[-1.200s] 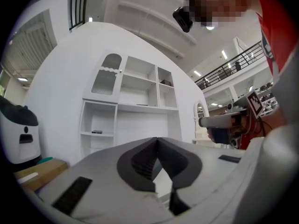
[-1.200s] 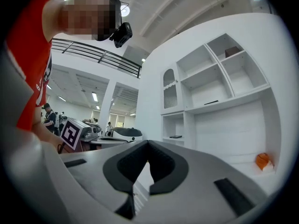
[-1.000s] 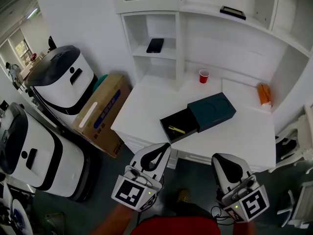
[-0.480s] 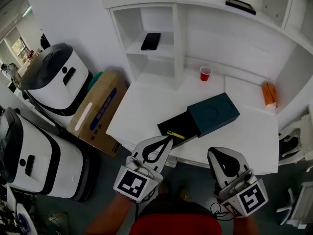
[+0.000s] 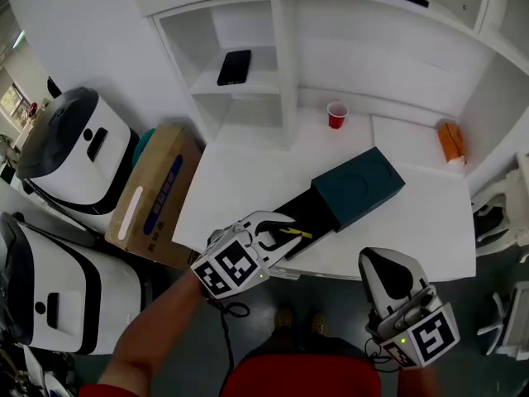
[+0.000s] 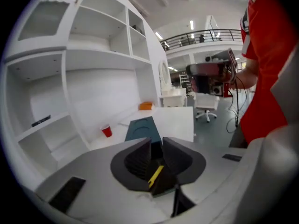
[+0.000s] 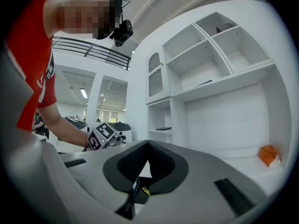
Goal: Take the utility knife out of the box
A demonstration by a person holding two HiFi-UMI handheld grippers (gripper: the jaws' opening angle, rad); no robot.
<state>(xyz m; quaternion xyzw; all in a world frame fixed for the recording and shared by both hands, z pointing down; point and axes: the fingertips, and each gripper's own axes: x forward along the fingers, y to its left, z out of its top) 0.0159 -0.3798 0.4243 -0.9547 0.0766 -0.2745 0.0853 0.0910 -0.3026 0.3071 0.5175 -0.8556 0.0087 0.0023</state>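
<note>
Left gripper view: left gripper [image 6: 156, 148] jaws, just opened, stand apart over the utility knife [image 6: 155, 174].
Right gripper view misses it; I see the right gripper [image 7: 148, 143] pinched together.

The left white-and-grey two-jaw tool [image 5: 281, 227], carried on an outstretched forearm [image 5: 157, 327], tilts down over the table's [image 5: 248, 180] front edge. Its jaws have just been opening and stand apart, gripping nothing. The right white-and-grey tool [image 5: 382, 265] is held level off that edge, jaws together.

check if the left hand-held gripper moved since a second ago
Yes: the left hand-held gripper went up-frame, from below the desk edge to the open box. Its jaws have just been opening, the utility knife showing between them.
</note>
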